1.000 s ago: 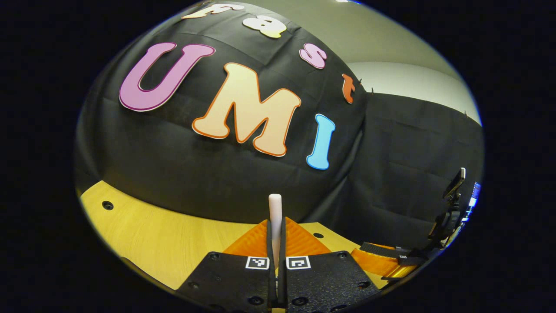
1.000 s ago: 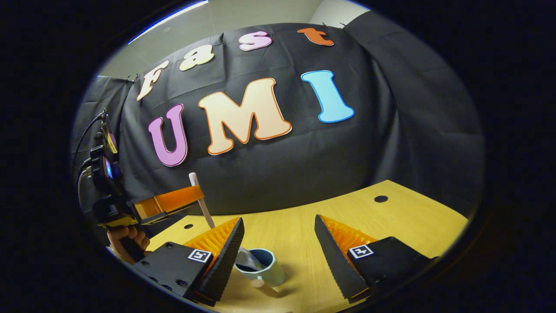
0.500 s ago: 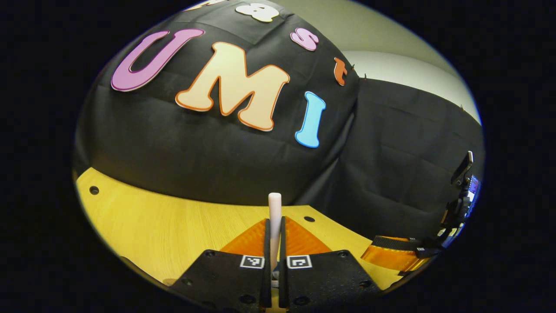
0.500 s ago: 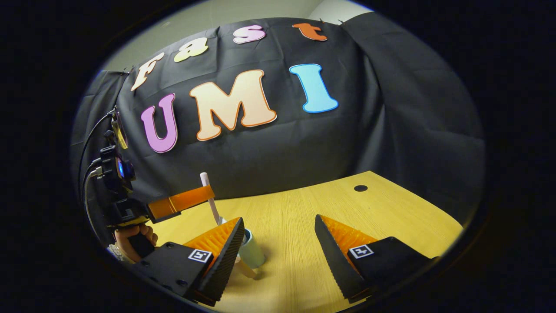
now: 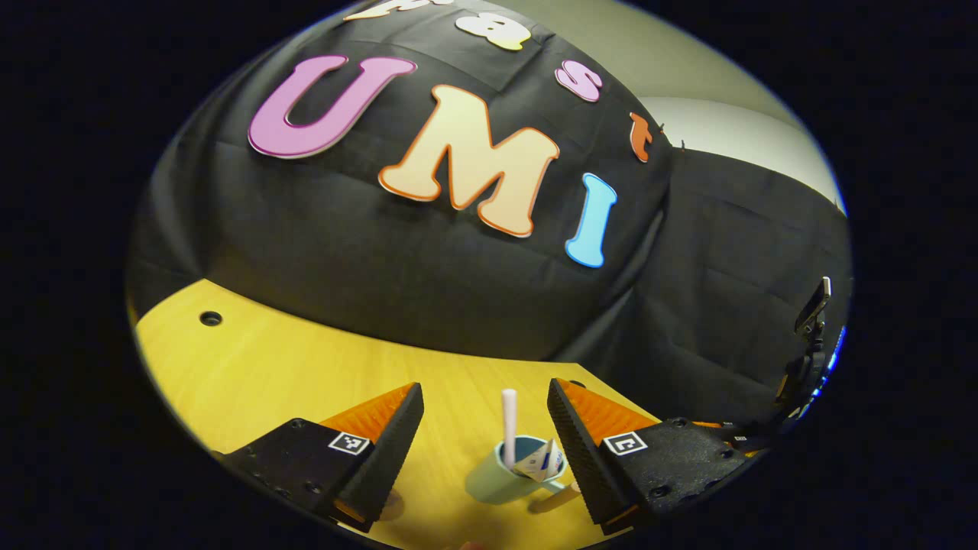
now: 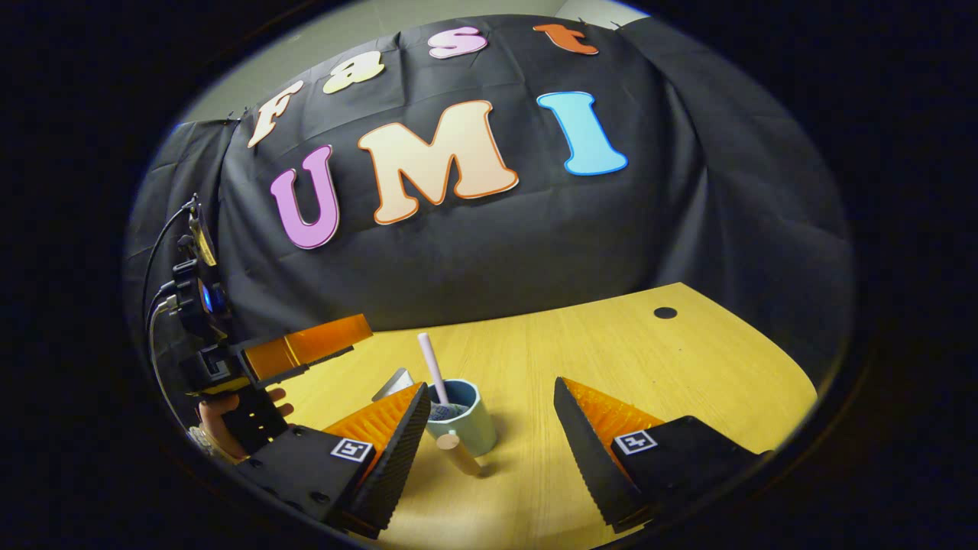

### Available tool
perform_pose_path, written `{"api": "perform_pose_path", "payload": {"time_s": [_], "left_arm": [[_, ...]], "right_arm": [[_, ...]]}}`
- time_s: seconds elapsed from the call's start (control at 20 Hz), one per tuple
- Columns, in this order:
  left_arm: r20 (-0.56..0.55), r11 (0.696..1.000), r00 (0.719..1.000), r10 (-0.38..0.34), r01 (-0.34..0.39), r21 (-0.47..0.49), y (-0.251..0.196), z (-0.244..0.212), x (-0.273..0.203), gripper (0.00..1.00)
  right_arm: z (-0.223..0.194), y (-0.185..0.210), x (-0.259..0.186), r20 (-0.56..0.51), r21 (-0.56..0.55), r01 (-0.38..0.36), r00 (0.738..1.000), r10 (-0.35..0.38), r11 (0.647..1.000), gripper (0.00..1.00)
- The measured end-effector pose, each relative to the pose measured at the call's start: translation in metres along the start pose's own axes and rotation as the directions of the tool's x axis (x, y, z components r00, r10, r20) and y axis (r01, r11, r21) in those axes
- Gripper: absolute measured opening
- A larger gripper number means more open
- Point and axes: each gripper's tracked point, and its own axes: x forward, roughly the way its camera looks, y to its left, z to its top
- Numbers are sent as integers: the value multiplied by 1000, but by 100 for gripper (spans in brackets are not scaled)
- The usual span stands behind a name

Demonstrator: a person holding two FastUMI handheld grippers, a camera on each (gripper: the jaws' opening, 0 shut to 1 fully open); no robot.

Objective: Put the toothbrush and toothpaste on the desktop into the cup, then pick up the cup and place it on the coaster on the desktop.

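A pale green cup (image 5: 497, 483) with a wooden handle (image 5: 556, 498) stands on the yellow wooden desktop (image 5: 267, 367). A white toothbrush (image 5: 509, 416) stands upright in it beside the folded end of the toothpaste tube (image 5: 539, 461). My left gripper (image 5: 484, 389) is open above and just behind the cup, with the brush between its fingers but untouched. In the right gripper view the cup (image 6: 467, 429), brush (image 6: 433, 367) and tube end (image 6: 393, 382) sit by the left finger of my open right gripper (image 6: 490, 386). The left gripper (image 6: 306, 350) hangs to the cup's left.
A hand (image 6: 229, 405) holds the left gripper at the left edge of the right gripper view. The desktop has cable holes (image 5: 210, 318) (image 6: 665, 312) near its back edge, where the black cloth wall rises. Bare wood (image 6: 649, 367) stretches to the cup's right.
My left gripper has opened and let go of the toothbrush, which now stands in the cup. The right gripper stayed open and shifted so the cup shows more fully.
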Motion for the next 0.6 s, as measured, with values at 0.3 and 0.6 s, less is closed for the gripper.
{"api": "perform_pose_path", "payload": {"time_s": [0.3, 0.6], "left_arm": [[-26, 978, 983, 184, -181, 102, 67, 25, -54, 94], [-164, 929, 917, 363, -342, 143, 127, 0, -122, 95]], "right_arm": [[-32, 28, 26, -180, -47, -53, 983, 44, 997, 98], [-72, 38, 49, -464, -104, -116, 884, 55, 988, 98]]}}
